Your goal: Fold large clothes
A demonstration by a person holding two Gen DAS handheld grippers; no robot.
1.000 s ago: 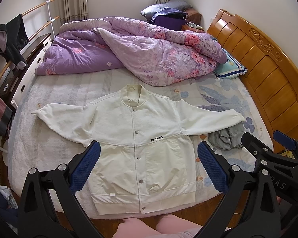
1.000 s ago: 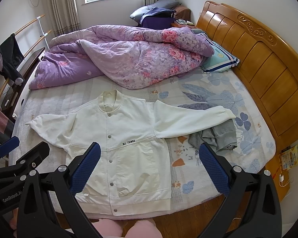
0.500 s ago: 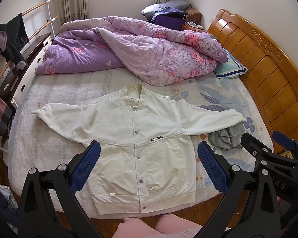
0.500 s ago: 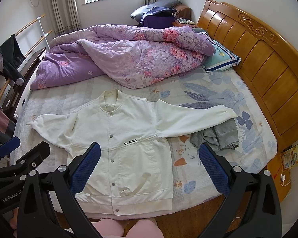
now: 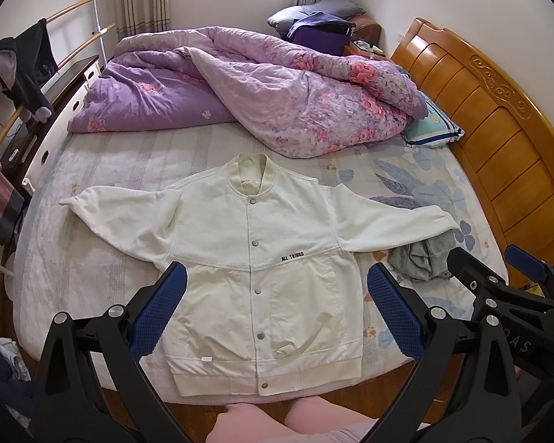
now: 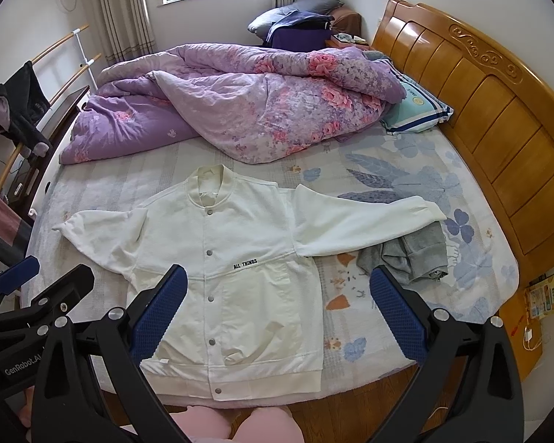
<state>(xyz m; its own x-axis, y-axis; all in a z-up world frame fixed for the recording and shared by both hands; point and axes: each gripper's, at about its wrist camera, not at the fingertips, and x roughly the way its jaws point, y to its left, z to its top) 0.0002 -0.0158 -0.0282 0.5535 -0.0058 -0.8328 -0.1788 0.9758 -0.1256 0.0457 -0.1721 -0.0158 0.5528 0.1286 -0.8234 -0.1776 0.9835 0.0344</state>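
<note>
A white snap-button jacket (image 5: 262,258) lies flat, front up, on the bed with both sleeves spread out; it also shows in the right wrist view (image 6: 232,258). My left gripper (image 5: 277,313) is open and empty, held above the jacket's lower half. My right gripper (image 6: 277,313) is open and empty, above the jacket's right side. The right gripper also shows at the right edge of the left wrist view (image 5: 506,288); the left gripper shows at the left edge of the right wrist view (image 6: 37,288).
A crumpled grey garment (image 5: 421,258) lies under the right sleeve's cuff. A purple floral quilt (image 5: 262,88) is heaped at the bed's far side. A wooden headboard (image 5: 498,118) stands at right. A clothes rack (image 5: 26,70) stands at left. My knees (image 5: 277,421) are at the bed's near edge.
Both views have shifted very slightly; the jacket and both grippers stay as they were.
</note>
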